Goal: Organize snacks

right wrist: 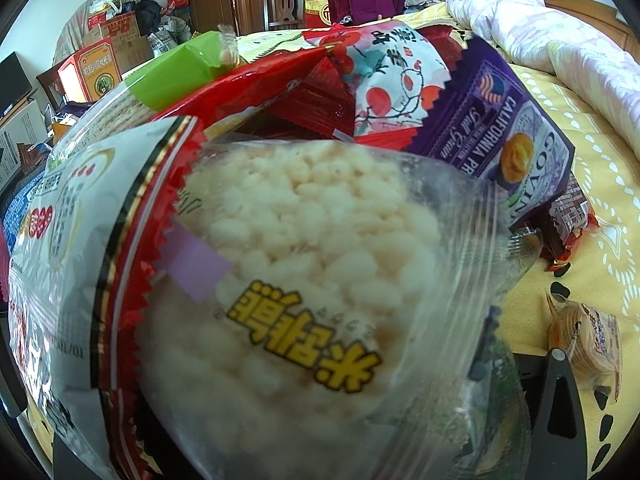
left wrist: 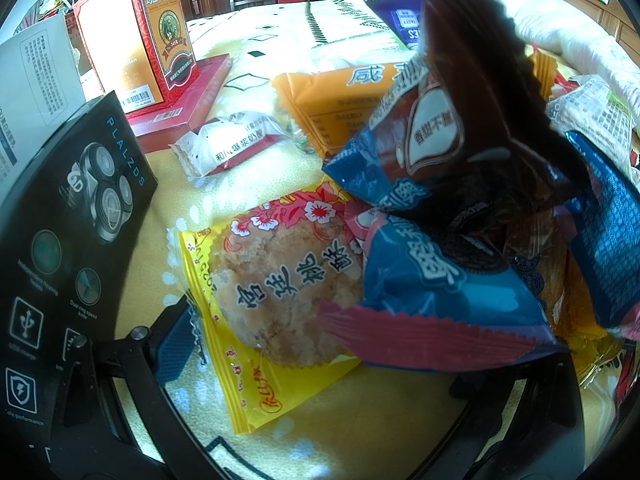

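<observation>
In the left wrist view, my left gripper (left wrist: 340,360) is open low over the yellow bedspread. A yellow peach-cake packet (left wrist: 276,280) lies between its fingers, one corner touching the blue left pad (left wrist: 176,344). A blue Oreo packet (left wrist: 432,280) overlaps it on the right, and a dark brown packet (left wrist: 472,92) leans above. In the right wrist view, a clear rice-cracker packet (right wrist: 304,264) fills the frame right in front of my right gripper (right wrist: 320,380). Only the right finger (right wrist: 560,396) shows, far out to the side. The packet hides the left one.
A black shaver box (left wrist: 80,248) stands close on the left, with a red medicine box (left wrist: 140,36) behind it. An orange packet (left wrist: 340,104) and a white packet (left wrist: 232,140) lie beyond. A purple prune packet (right wrist: 492,128), red packets (right wrist: 280,96) and a small biscuit packet (right wrist: 584,344) surround the cracker. A rolled quilt (right wrist: 560,32) lies at the back right.
</observation>
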The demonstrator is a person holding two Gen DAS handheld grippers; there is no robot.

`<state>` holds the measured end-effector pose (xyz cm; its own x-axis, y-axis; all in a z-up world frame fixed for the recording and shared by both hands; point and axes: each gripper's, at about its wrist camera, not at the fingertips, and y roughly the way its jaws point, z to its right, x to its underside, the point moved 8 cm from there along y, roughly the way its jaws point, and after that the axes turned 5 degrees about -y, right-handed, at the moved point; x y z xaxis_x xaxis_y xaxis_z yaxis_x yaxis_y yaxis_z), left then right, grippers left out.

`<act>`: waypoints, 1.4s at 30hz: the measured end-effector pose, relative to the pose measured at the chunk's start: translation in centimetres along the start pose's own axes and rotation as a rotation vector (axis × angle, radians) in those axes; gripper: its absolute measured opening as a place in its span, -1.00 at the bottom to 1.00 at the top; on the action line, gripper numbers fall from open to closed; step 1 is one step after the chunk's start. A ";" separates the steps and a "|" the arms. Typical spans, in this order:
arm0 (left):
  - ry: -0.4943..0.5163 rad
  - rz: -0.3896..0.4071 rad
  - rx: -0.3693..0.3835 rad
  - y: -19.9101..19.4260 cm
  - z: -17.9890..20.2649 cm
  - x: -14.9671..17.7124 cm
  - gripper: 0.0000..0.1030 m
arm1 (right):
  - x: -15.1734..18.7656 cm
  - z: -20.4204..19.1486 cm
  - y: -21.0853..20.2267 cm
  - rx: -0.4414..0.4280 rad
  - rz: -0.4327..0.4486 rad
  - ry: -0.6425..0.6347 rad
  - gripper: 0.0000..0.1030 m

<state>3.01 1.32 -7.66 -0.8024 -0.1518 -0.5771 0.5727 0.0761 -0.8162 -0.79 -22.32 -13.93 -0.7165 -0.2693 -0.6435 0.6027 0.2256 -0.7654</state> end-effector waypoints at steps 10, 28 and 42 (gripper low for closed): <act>0.000 0.000 0.000 0.0 0.0 0.0 1.00 | 0.4 0.6 0.0 -0.001 0.001 0.003 1.00; 0.012 -0.021 -0.006 0.4 0.0 -0.5 1.00 | 2.0 1.0 -5.5 -0.032 -0.141 0.067 1.00; -0.044 -0.138 0.122 -4.5 -1.4 1.7 0.95 | 1.5 -1.7 -13.3 -0.127 0.050 0.028 1.00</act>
<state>-1.17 2.15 -4.95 -0.8680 -0.1954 -0.4564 0.4763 -0.0680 -0.8767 -10.47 -24.13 -4.74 -0.6972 -0.2288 -0.6794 0.5901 0.3550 -0.7251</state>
